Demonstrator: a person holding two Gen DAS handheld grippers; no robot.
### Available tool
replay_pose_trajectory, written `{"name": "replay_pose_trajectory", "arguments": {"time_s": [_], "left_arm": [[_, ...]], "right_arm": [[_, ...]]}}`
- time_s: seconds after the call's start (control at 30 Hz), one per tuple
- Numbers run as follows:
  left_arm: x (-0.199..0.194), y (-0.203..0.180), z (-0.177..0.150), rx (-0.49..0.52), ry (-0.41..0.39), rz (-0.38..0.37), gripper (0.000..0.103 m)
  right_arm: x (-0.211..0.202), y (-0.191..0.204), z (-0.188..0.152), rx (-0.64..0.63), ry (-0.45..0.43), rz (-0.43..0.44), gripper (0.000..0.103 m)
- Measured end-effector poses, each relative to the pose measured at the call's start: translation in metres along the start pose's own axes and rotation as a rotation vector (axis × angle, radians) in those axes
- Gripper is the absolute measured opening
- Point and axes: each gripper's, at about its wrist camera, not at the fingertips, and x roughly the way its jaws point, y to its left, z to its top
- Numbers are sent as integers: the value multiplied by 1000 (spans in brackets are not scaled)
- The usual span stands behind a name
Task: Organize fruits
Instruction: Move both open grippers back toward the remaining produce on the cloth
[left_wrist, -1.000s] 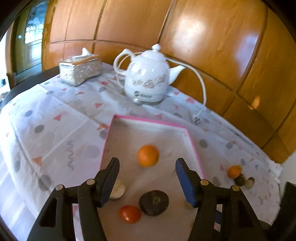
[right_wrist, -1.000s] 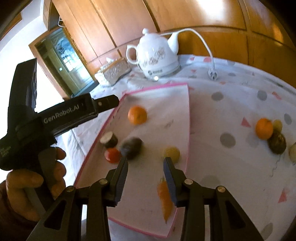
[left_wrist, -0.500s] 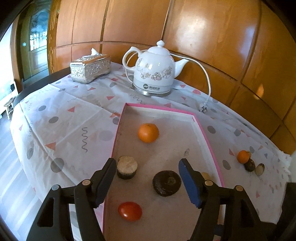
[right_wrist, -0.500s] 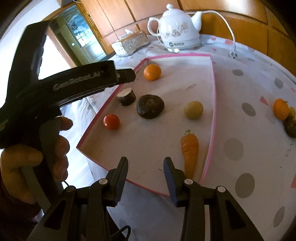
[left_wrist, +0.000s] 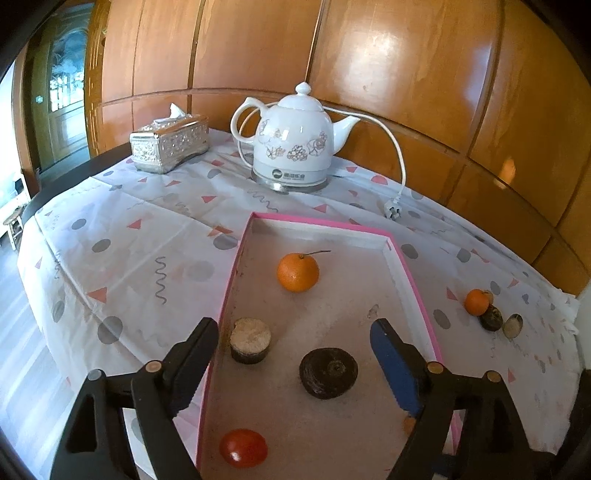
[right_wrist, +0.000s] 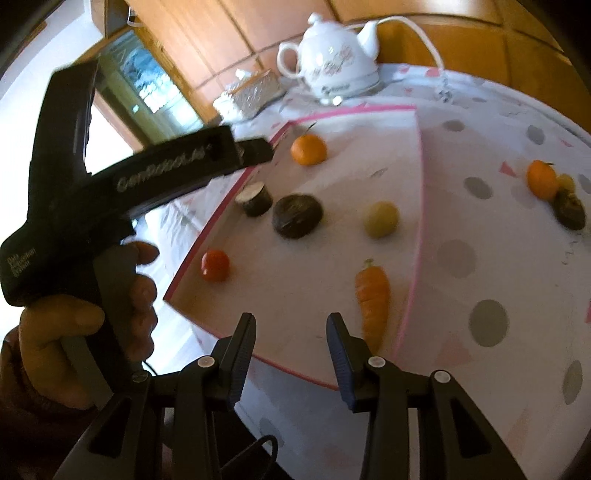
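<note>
Left tool (left_wrist: 295, 354) jaws opening, empty, above dark round fruit (left_wrist: 328, 372) in pink-rimmed tray (left_wrist: 413, 273), likely just released; right tool (right_wrist: 291, 339) part-open, empty.

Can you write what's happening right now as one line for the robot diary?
left gripper: opening, empty, over pink tray | right gripper: open, empty | tray: orange, tomato, carrot

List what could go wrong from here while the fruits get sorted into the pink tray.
1. The left gripper, its jaws opening and empty, hangs over the tray; its outer finger sits above the rim and may snag it on descent.
2. The round orange and tomato could roll if nudged.
3. The loose fruit pile lies tightly clustered, so grabbing one piece may scatter the others.
</note>
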Motion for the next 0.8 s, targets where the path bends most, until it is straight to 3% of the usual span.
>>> {"name": "replay_pose_trajectory", "arguments": {"time_s": [0.23, 0.33, 0.8], "left_arm": [[-3, -18, -4, 46, -5, -28, 85], [-5, -30, -8, 74, -4, -54, 85], [-9, -88, -29, 213, 37, -169, 85]], "right_arm": [[-30, -15, 0, 26, -133, -51, 40], [-39, -24, 1, 43, -178, -121, 42], [-70, -115, -21, 310, -242, -362, 43]]}}
